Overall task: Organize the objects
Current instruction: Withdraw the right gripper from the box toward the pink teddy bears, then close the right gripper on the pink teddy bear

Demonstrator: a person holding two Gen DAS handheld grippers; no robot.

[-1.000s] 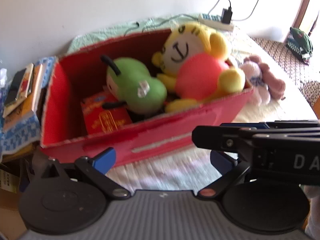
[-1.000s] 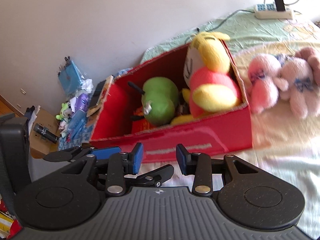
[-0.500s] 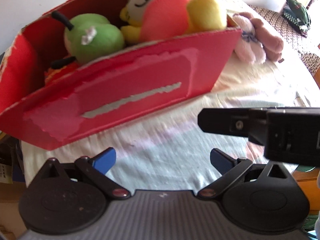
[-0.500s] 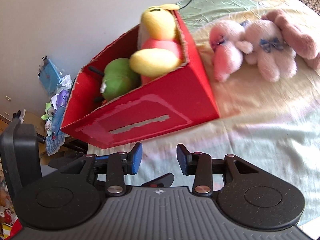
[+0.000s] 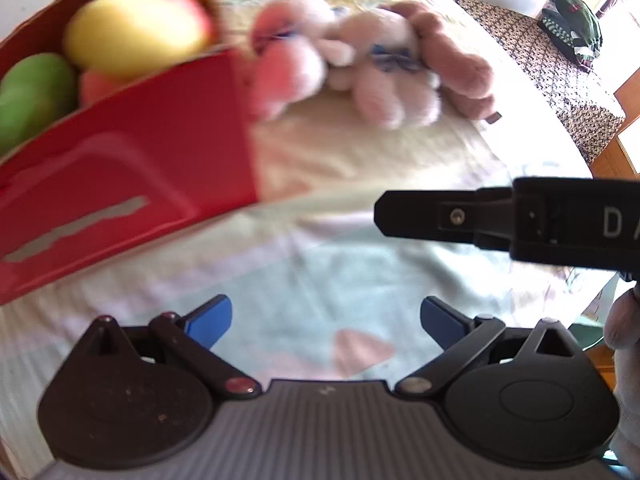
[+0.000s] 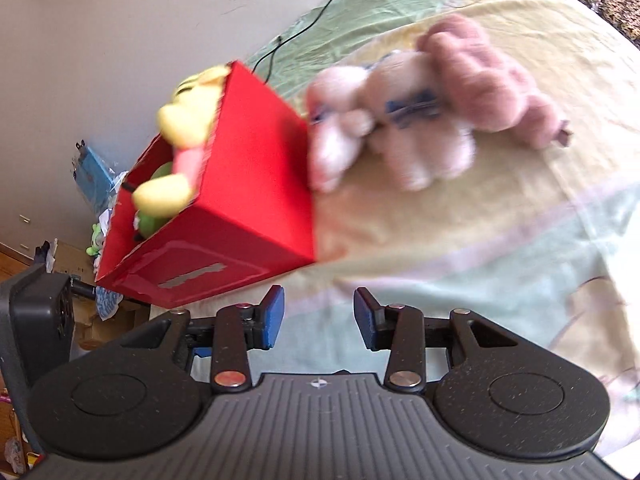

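Red box (image 6: 240,184) packed with plush toys; pink plush pair (image 6: 420,116) just beside. Left gripper (image 5: 324,320) wide apart, right gripper (image 6: 318,314) narrowly apart, both empty.

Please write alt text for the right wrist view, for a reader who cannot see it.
Open, empty right tongs hover over a pale bedsheet, facing blurred pink plush toys lying beside a red box. The box holds yellow and green plush toys.

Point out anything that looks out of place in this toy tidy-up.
The pink plush toys lie loose on the bedsheet, outside the red box that holds the other plush toys. Both grippers are open and empty.
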